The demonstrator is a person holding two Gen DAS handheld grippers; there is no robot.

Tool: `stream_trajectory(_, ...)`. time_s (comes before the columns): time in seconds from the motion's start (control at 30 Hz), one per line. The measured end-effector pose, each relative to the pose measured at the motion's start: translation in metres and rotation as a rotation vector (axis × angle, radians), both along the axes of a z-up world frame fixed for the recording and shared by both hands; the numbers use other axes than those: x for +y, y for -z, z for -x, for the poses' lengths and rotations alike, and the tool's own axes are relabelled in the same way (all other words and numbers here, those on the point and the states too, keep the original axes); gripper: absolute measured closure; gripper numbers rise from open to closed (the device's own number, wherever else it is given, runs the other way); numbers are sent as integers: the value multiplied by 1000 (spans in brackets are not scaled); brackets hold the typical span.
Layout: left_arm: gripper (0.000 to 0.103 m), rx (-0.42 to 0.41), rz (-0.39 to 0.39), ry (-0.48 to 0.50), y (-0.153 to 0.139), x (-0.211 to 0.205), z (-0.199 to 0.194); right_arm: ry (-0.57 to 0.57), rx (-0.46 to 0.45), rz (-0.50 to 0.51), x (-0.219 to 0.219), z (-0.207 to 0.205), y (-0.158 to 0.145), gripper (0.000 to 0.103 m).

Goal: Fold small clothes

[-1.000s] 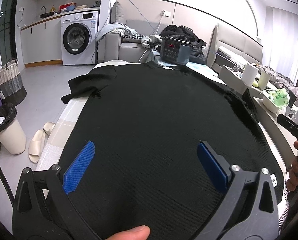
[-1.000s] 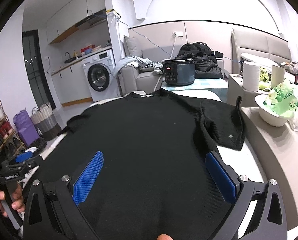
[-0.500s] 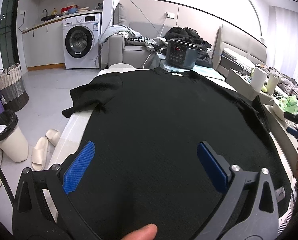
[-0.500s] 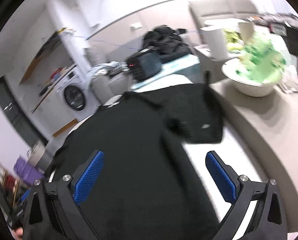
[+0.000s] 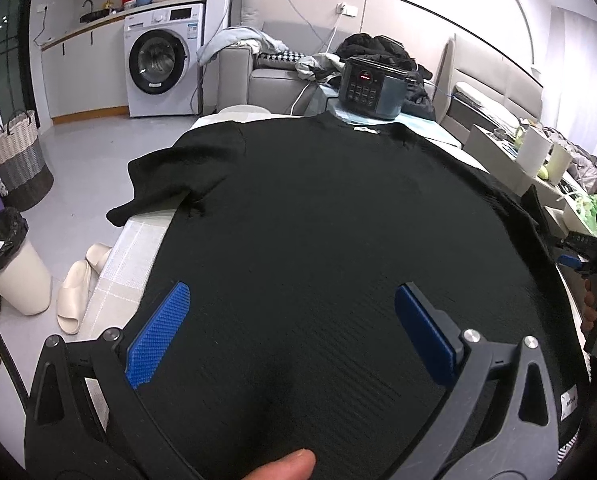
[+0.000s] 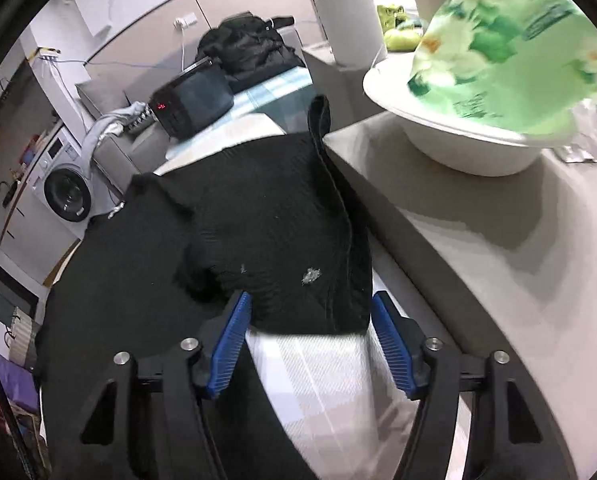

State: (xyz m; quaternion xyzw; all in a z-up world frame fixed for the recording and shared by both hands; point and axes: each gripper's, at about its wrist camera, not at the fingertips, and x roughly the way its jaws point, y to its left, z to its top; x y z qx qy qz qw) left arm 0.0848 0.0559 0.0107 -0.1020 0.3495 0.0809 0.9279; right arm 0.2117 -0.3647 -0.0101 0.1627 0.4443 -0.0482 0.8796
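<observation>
A black T-shirt lies spread flat on a checked cloth, collar at the far end. My left gripper is open and empty, hovering over the shirt's lower part. In the right wrist view the shirt's right sleeve lies beside the counter. My right gripper is open, its blue pads either side of the sleeve's hem edge, not closed on it. The right gripper also shows in the left wrist view at the far right.
A dark rice cooker stands beyond the collar. A beige counter on the right carries a white bowl with a green packet. On the floor at left are a bin, slippers and a basket.
My right gripper has swung right and down to the shirt's right sleeve, and its jaws have narrowed around the hem. My left gripper has risen slightly and stays open.
</observation>
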Motion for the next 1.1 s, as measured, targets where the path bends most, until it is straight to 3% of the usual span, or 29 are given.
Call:
stream_trajectory(0.13,1,8,20,-32,4,16,-7,-3,44,50,3,-5,10,63)
stream_trajectory(0.23,1,18,25,-50,9,26,-13,5,47,109,2,-9,10,82)
stream_trajectory(0.27,1,20,25,-55,11,29,-16,8,47,111,0,-8,10,93)
stream_trajectory(0.3,1,20,27,-58,12,31,-18,4,48,102,-1,-8,11,95)
stream_trajectory(0.57,1,42,35,-66,19,40,-32,-56,-102,38,-2,3,-27,96)
stream_trajectory(0.8,1,46,5,-44,16,35,-41,-89,-191,0,-1,-16,-69,96)
stream_trajectory(0.93,1,77,34,-120,19,54,-45,-123,-238,-37,6,-29,-87,96)
stream_trajectory(1.1,2,36,168,-306,23,112,-38,-187,-246,-51,23,-39,-90,96)
